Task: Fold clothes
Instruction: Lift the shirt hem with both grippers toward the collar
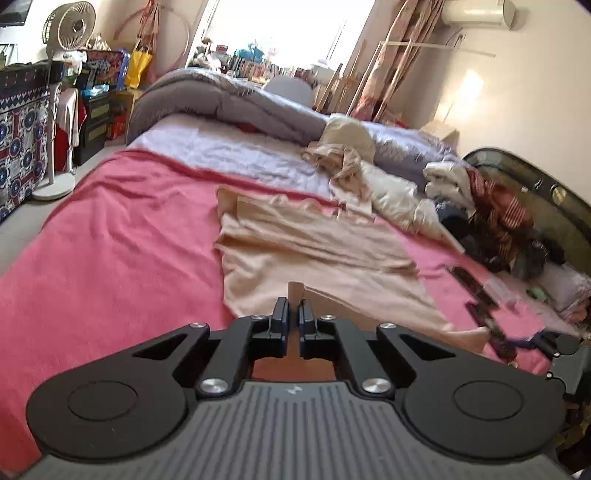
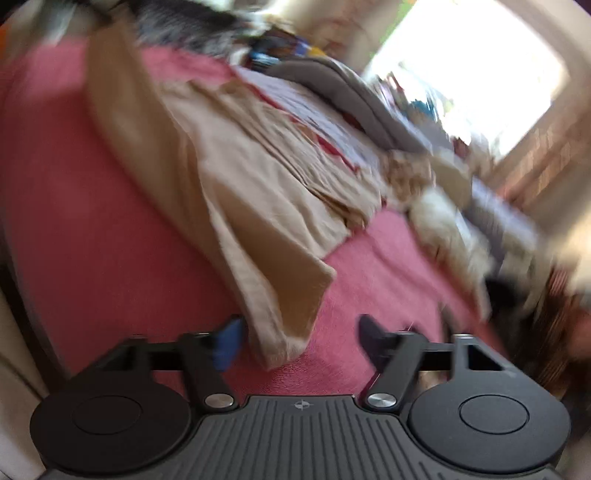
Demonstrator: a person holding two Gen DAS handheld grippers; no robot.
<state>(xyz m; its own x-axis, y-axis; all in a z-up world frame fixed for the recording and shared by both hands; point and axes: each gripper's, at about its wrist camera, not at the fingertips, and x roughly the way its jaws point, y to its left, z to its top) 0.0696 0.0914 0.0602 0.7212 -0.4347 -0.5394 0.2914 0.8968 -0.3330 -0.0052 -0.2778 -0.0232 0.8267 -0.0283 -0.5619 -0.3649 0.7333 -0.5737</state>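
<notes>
A beige garment [image 1: 295, 243] lies spread and partly folded on the pink blanket [image 1: 110, 240] of a bed. My left gripper [image 1: 293, 314] is shut on its near edge, and a small tab of beige cloth sticks up between the fingertips. In the blurred right wrist view the same garment [image 2: 240, 166] runs diagonally across the blanket [image 2: 74, 184]. Its near corner lies between the fingers of my right gripper [image 2: 301, 341]. That gripper stands open, its pads well apart from the cloth.
A heap of loose clothes [image 1: 480, 206] lies along the bed's right side by a dark headboard [image 1: 546, 206]. A grey duvet [image 1: 221, 99] is bunched at the far end. A standing fan [image 1: 70, 26] and cluttered shelves stand on the left.
</notes>
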